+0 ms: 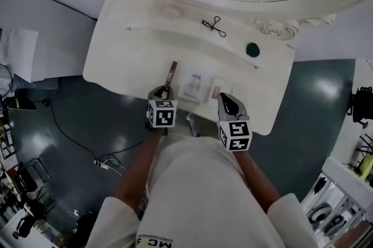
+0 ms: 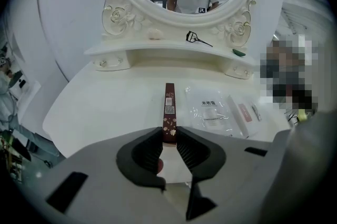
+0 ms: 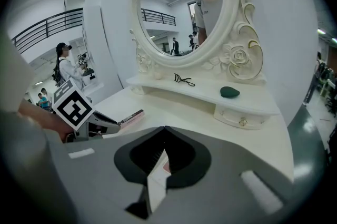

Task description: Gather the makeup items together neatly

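The fingers of your left gripper (image 2: 169,136) pinch the near end of the slim brown box (image 2: 169,107), just left of the clear packet (image 2: 210,111) on the desk (image 2: 105,107). Your right gripper (image 3: 164,133) is closed and looks empty. The next move is probably to lay the box snug beside the packet.

Looking down: my left gripper (image 1: 165,91) meets the near end of a slim brown box (image 1: 171,73), which lies on the white desk (image 1: 116,60) pointing far. Just right of it lie a clear packet (image 1: 195,84) and a small pink item (image 1: 217,91), with my right gripper (image 1: 228,99) beside them. The raised far shelf (image 1: 169,31) carries a black wire tool (image 1: 214,25) and, to the right, a dark green object (image 1: 252,49).
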`<action>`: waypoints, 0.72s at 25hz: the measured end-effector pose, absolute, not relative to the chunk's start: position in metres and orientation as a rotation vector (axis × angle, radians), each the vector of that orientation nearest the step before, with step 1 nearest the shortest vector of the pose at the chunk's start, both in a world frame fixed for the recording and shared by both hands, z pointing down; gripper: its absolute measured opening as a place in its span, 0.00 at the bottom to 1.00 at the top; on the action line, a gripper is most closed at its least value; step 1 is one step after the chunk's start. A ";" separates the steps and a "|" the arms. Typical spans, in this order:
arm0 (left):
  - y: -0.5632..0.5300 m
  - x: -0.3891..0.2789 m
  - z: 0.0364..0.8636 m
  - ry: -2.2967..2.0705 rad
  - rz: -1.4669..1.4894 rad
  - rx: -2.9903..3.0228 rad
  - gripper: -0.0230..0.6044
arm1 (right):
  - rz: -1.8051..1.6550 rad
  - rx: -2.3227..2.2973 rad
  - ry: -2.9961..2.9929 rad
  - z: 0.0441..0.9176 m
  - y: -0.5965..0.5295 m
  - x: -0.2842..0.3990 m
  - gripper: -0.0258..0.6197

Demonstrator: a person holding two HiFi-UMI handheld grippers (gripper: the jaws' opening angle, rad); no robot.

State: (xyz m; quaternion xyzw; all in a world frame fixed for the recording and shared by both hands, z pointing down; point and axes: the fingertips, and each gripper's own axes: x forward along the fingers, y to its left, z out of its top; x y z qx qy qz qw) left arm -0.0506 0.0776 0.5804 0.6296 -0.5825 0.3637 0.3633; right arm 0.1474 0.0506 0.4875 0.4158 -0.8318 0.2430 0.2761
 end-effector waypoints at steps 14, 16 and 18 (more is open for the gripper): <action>0.072 -0.047 0.601 -1.542 0.908 1.607 0.17 | 0.632 1.083 -2.217 0.501 0.054 0.158 0.04; 0.071 -0.046 0.602 -1.541 0.895 1.610 0.17 | 0.631 1.078 -2.216 0.501 0.054 0.157 0.04; 0.073 -0.045 0.604 -1.539 0.895 1.609 0.17 | 0.627 1.072 -2.217 0.501 0.053 0.154 0.04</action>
